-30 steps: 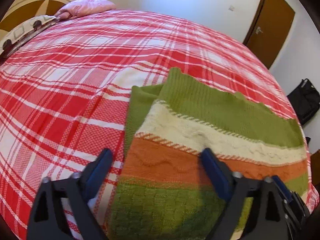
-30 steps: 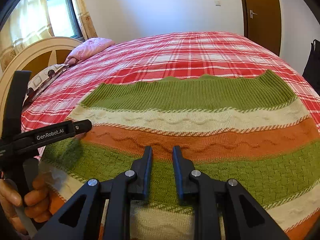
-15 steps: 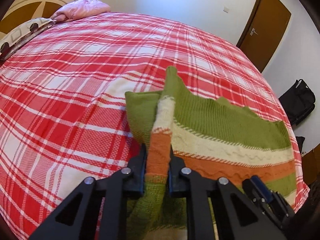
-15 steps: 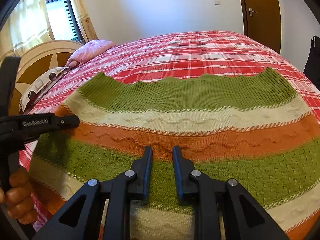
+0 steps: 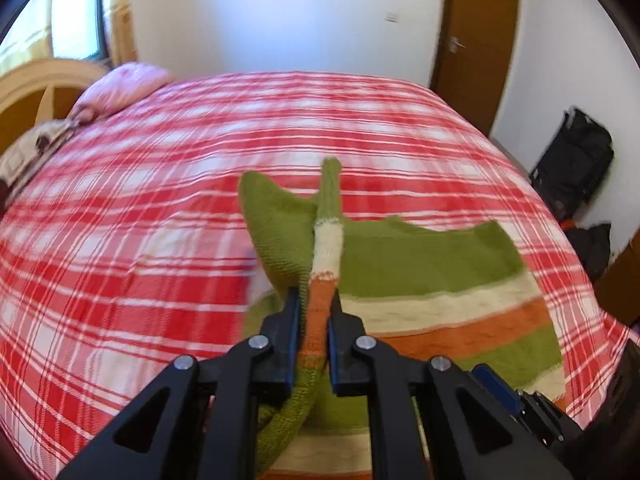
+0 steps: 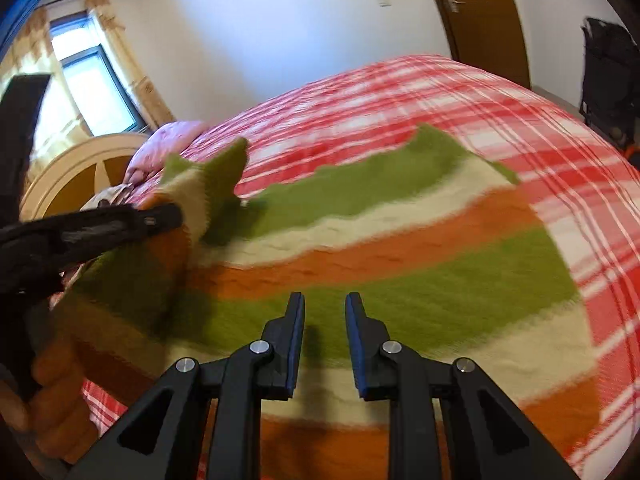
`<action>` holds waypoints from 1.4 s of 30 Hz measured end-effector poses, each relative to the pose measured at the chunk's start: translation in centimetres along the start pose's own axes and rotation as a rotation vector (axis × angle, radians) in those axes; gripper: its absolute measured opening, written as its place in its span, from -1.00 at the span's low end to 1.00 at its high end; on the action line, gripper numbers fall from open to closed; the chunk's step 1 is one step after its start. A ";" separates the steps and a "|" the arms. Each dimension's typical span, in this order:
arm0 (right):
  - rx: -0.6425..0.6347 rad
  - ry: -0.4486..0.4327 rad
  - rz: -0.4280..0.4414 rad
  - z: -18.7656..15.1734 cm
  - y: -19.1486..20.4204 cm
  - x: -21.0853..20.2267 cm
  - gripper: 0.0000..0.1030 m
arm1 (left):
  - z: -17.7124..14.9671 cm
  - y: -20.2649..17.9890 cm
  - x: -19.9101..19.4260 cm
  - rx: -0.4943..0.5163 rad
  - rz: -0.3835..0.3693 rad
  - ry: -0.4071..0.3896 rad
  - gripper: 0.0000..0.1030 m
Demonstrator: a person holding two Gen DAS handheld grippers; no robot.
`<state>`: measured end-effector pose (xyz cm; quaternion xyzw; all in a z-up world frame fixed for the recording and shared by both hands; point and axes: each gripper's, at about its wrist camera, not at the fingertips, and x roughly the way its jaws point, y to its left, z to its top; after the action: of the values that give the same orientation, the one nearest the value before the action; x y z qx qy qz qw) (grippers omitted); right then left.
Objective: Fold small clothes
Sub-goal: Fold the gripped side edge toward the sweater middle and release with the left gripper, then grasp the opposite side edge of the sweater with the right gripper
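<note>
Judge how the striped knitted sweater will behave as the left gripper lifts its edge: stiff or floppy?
Probably floppy: the striped sweater bunches and droops where the left gripper pinches it. Its thick knit looks grippy, so slipping seems unlikely. The rest likely drags across the plaid bedspread.

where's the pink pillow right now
The pink pillow lies at the bed's far left corner in the left wrist view, beside the cream wooden headboard, well beyond the striped knitted sweater.
</note>
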<state>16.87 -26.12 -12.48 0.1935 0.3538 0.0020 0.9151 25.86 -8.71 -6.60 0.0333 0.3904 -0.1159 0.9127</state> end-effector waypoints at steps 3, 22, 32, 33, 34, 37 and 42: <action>0.062 0.030 0.020 -1.2 -2.1 0.1 -0.57 | -1.0 -3.3 2.0 0.063 0.022 0.035 -0.76; 0.304 0.103 0.328 1.9 -2.8 -1.6 0.11 | -7.1 8.2 -8.0 -0.079 0.033 -0.100 0.44; 0.035 0.104 0.215 5.2 5.0 6.2 0.46 | -8.8 12.6 -4.4 -0.153 0.172 0.001 0.49; 0.011 0.104 0.210 5.0 5.4 6.8 0.45 | -8.8 12.7 -4.3 -0.155 0.176 -0.001 0.49; -0.004 0.112 0.220 4.9 5.7 7.7 0.37 | -8.7 12.8 -4.0 -0.159 0.175 -0.002 0.49; -0.072 0.137 0.185 3.8 7.4 8.9 0.11 | -8.8 13.6 -3.4 -0.185 0.163 0.001 0.50; -0.158 0.106 0.122 3.2 8.7 9.0 -0.70 | -9.3 14.3 -2.2 -0.205 0.148 0.025 0.49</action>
<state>26.83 -17.96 -13.11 0.1418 0.3880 0.0959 0.9056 21.19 6.97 -11.92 -0.0301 0.4081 -0.0071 0.9124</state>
